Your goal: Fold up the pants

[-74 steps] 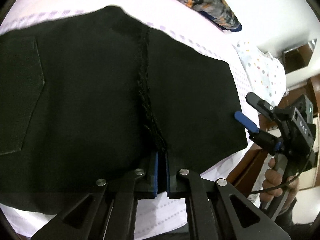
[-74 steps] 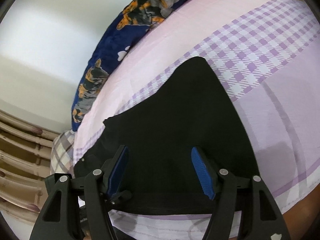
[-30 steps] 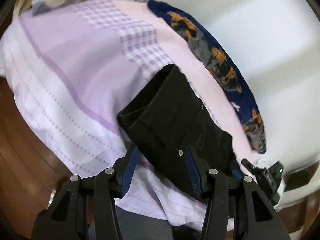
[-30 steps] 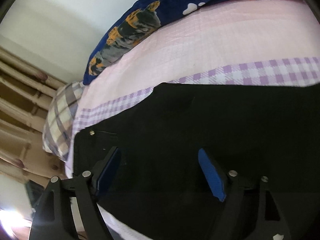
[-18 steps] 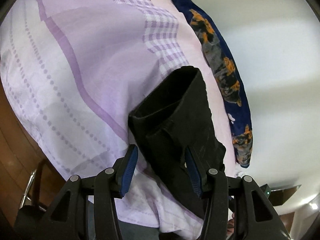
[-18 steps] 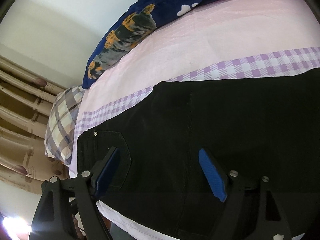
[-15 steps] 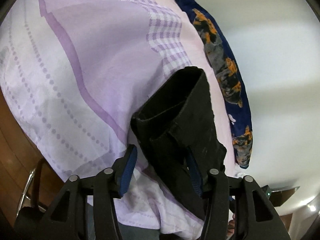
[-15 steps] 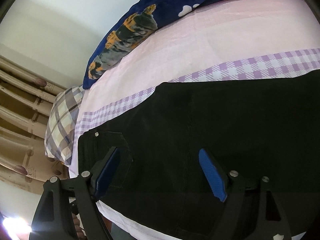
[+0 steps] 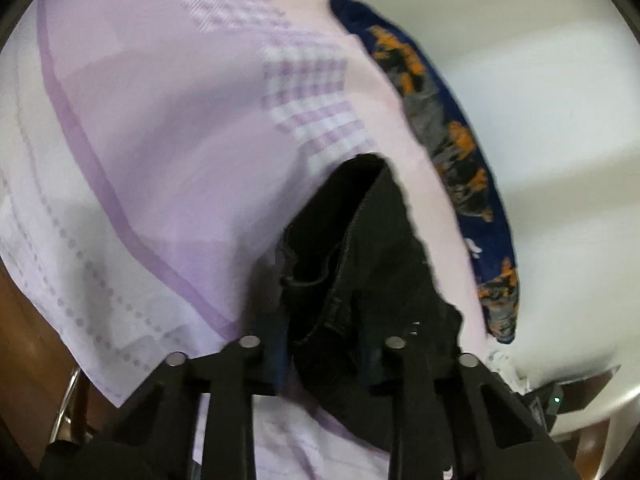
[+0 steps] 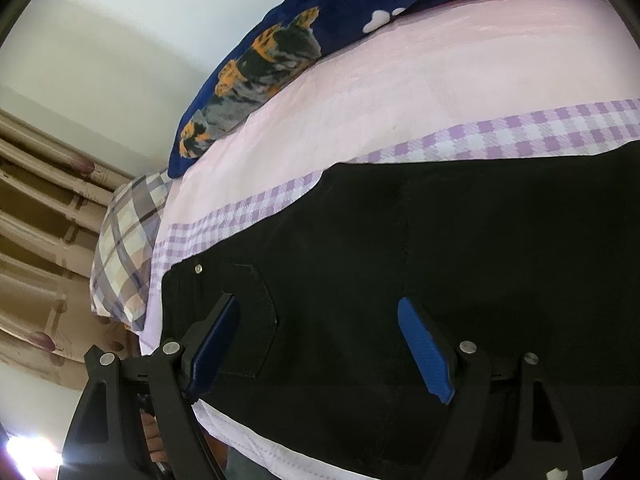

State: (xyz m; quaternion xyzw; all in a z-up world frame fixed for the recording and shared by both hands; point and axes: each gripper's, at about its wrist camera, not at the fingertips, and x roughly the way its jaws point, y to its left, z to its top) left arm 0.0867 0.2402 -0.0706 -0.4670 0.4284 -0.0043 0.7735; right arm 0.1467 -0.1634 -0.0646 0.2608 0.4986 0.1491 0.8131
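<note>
Black pants [image 10: 440, 260] lie folded on a lilac bed sheet [image 10: 380, 92], waist end with a rivet and back pocket at the left in the right wrist view. My right gripper [image 10: 320, 344] is open and hovers over the cloth near the bed's front edge. In the left wrist view the pants [image 9: 360, 248] show end-on as a layered stack. My left gripper [image 9: 324, 344] is open, its fingers on either side of the waist end. That view is blurred.
A navy cushion with orange and grey dogs [image 10: 320, 40] lies along the far side by the wall. A plaid pillow [image 10: 124, 240] sits at the bed's left end near curtains. The sheet [image 9: 160, 160] drapes over the bed edge above wooden floor.
My left gripper let go of the pants, swung round to the waist end and has now moved in closer around it. My right gripper stayed open, shifting slightly over the cloth.
</note>
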